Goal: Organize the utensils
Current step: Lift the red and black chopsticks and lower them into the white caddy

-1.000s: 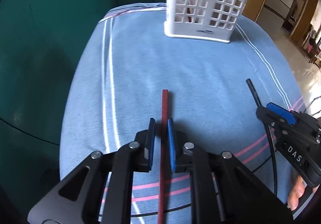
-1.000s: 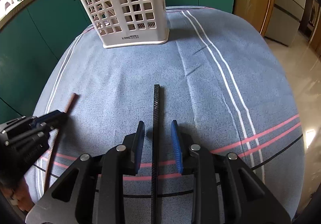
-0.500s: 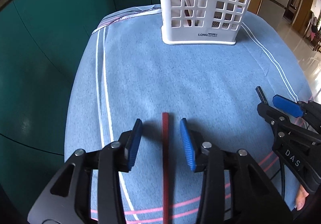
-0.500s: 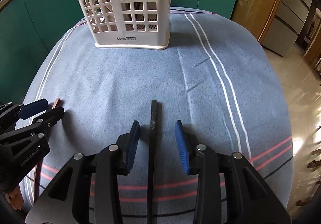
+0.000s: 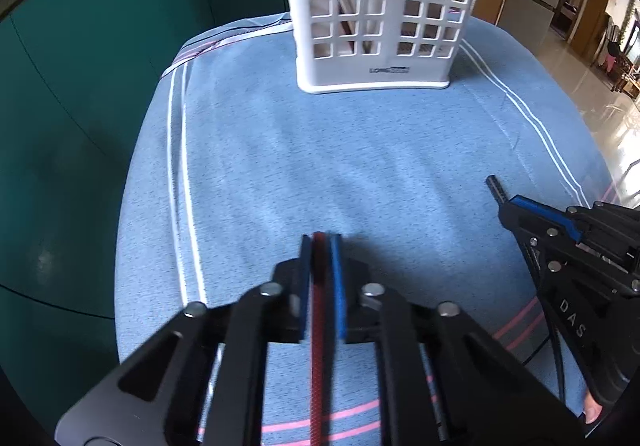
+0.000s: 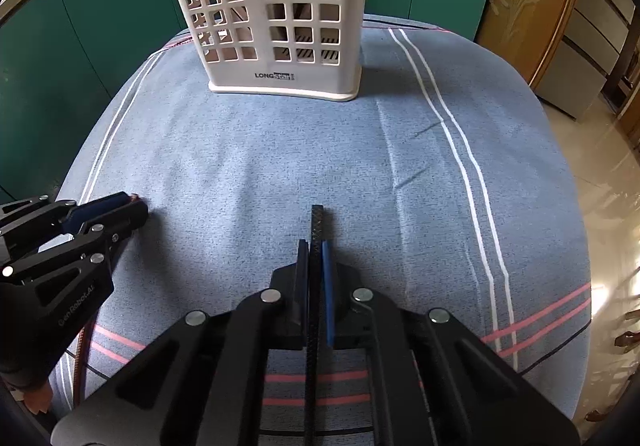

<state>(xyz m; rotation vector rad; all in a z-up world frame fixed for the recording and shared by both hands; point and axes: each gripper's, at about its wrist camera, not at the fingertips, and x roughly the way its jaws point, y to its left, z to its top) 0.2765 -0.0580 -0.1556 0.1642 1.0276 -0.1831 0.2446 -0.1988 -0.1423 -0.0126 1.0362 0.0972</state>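
A white lattice utensil basket [image 5: 380,6] [image 6: 276,6] stands upright at the far end of the blue striped cloth, with a few sticks inside it. My left gripper [image 5: 320,246] is shut on a red chopstick [image 5: 318,346], whose tip barely passes the blue pads. My right gripper [image 6: 316,250] is shut on a black chopstick [image 6: 316,222], whose end sticks out a little ahead of the pads. In the left wrist view the right gripper [image 5: 516,206] shows at the right edge with the black tip [image 5: 494,186] poking out. The left gripper [image 6: 128,206] appears at the left of the right wrist view.
The blue cloth [image 6: 280,158] with white and pink stripes covers a rounded table. Teal cabinets [image 5: 80,86] stand behind and to the left. A shiny tiled floor [image 6: 608,186] and wooden furniture lie off the table's right side. A person's fingertip [image 5: 592,412] shows at the lower right.
Both grippers opened wider half a second ago and have now closed tight on their chopsticks. Both have slid forward along the sticks toward the tips, and the basket looks nearer.
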